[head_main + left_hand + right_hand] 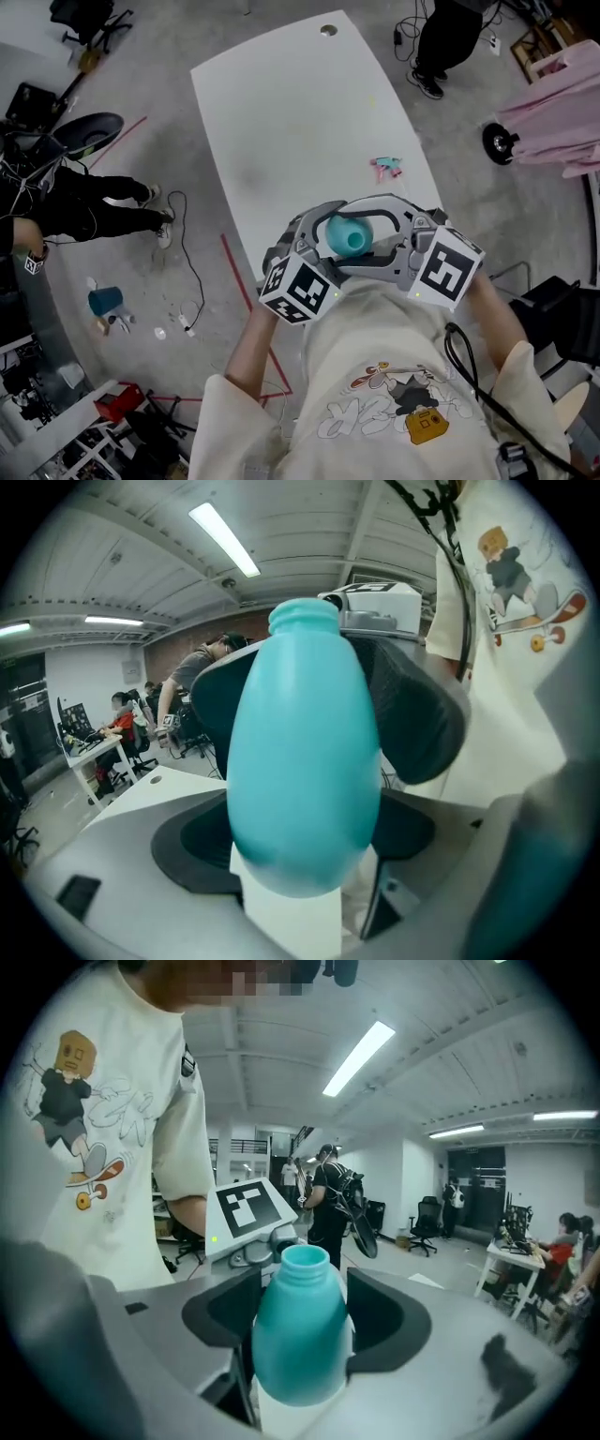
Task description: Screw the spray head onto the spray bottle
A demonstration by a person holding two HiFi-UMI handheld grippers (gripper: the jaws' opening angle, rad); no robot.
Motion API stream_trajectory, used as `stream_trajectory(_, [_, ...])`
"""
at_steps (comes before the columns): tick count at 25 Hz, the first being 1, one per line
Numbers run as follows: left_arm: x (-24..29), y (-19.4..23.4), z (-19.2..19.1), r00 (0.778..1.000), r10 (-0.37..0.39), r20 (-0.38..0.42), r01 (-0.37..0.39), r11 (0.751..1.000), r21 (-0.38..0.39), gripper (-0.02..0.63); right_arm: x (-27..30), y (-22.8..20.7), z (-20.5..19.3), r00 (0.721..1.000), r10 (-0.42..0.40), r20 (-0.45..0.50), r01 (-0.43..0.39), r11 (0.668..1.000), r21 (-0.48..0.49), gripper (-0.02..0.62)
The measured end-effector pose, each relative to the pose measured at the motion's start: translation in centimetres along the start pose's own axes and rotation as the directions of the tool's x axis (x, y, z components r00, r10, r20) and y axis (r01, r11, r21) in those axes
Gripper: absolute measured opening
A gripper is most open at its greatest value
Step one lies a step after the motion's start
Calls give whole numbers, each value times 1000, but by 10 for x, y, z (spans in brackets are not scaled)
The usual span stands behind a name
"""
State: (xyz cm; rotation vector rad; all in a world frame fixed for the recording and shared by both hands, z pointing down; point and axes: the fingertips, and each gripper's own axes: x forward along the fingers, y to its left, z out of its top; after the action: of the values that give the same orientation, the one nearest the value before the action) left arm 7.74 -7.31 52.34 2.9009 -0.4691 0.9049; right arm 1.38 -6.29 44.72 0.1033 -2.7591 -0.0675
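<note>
Gripping the spray bottle [305,752] round its belly, the left claw [300,841] holds it close to the person's chest, long axis upright and bare mouth facing up. The right claw [300,1321] meets it from the opposite side, jaws spread. The bottle stands between them, but the pads appear to be off it. Beyond both, the spray head [386,167] lies on the white tabletop [281,112], well apart from the bottle, forward and toward the person's right. The free right claw therefore looks the nearer one to fetch it and bring it down over the neck.
</note>
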Motion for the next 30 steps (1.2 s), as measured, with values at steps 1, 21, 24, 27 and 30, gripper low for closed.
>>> stream_trajectory(1, [-1, -2, 1, 1000, -3, 2, 3, 1000, -2, 416, -1, 2, 1, 1000, 15, 12, -15, 1000, -2, 288])
stream_trajectory(21, [-27, 4, 67, 901, 75, 427, -73, 997, -22, 469, -38, -15, 67, 944, 113, 309, -154, 981, 114, 276])
stream_trajectory(24, [-31, 5, 72, 896, 79, 436, -80, 997, -16, 468, -38, -13, 71, 948, 121, 295, -156, 983, 99, 276])
stream_trajectory(27, [-34, 7, 71, 893, 74, 444, -72, 997, -21, 468, -38, -15, 71, 949, 125, 289, -159, 982, 98, 276])
stream_trajectory(30, [-34, 8, 71, 898, 75, 433, -73, 997, -23, 468, -38, -15, 73, 949, 129, 288, -161, 983, 90, 276])
